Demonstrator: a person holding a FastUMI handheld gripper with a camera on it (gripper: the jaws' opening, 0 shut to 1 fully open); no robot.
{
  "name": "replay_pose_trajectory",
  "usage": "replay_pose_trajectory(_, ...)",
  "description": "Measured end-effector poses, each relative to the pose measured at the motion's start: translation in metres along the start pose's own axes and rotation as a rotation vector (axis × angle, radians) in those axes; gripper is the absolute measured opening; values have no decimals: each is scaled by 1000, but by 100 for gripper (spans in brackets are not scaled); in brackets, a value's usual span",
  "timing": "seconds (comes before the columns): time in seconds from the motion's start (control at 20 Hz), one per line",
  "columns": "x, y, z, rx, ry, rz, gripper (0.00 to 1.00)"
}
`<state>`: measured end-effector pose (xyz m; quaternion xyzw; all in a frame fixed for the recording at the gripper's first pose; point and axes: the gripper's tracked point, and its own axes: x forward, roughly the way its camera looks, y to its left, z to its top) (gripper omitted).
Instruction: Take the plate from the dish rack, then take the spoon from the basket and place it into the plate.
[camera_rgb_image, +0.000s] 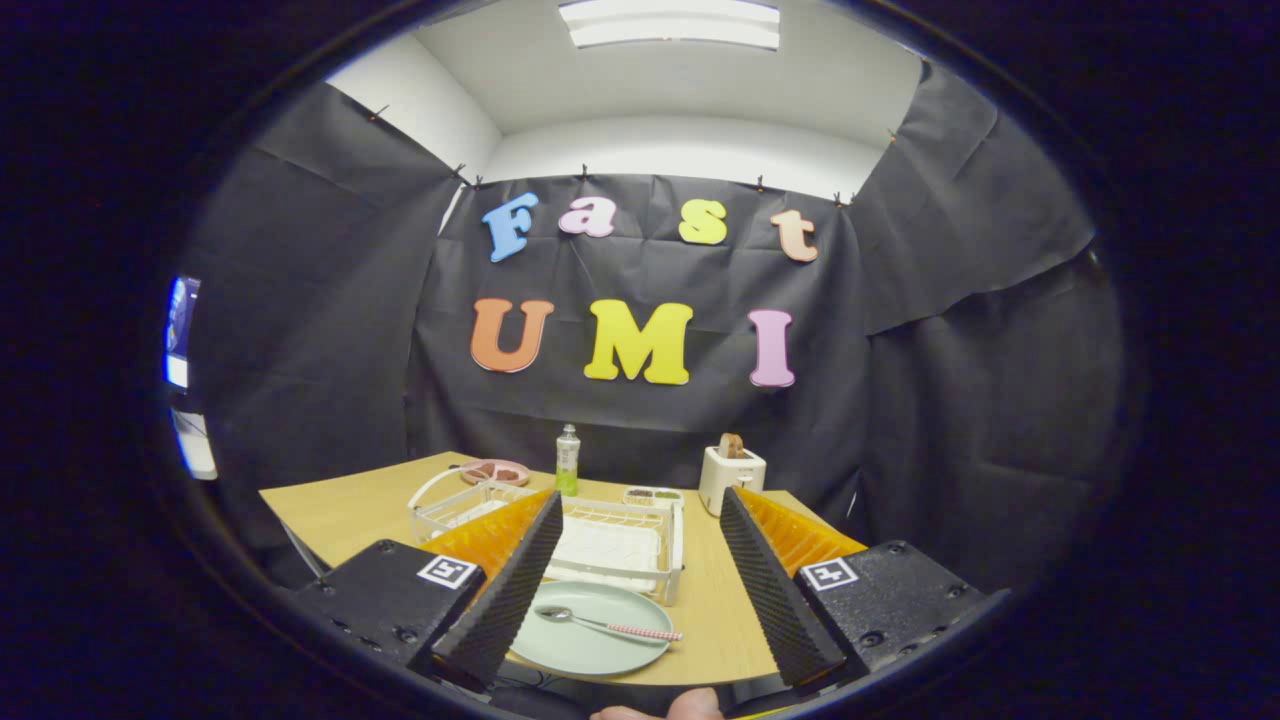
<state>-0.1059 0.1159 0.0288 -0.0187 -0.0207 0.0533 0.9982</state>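
The claw (635, 585) hangs above the near end of the bench (340, 515), its two fingers spread wide with nothing between them but open air, no grip on anything. Below and between those fingers sits the pale green plate (590, 628), flat on the bench just in front of the white dish rack (615, 545), and there is the spoon (610, 625) lying across it, bowl toward the left finger, pink-checked handle pointing toward the right one. By the look of it, both halves of the job are done: plate out of the rack, spoon in the plate. The white wire basket (450, 500) stands behind the left finger, beside the rack; whether anything remains in it I cannot tell. Farther back a green bottle (567, 460), a toaster (732, 478) with bread in it, a pink dish (495, 472) and a small tray (652, 495). The step in hand reads as the let-go and retreat — what comes next, I'd judge, calls only for a clean lift away, fingers kept apart and clear of the plate's rim so the spoon isn't nudged.
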Motion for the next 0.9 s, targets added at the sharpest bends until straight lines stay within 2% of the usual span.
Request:
replay_pose_trajectory(0.2, 7, -3, -9, 7, 24, -5, 100)
replay_pose_trajectory(0.9, 1, 3, 1, -13, -6, 3, 100)
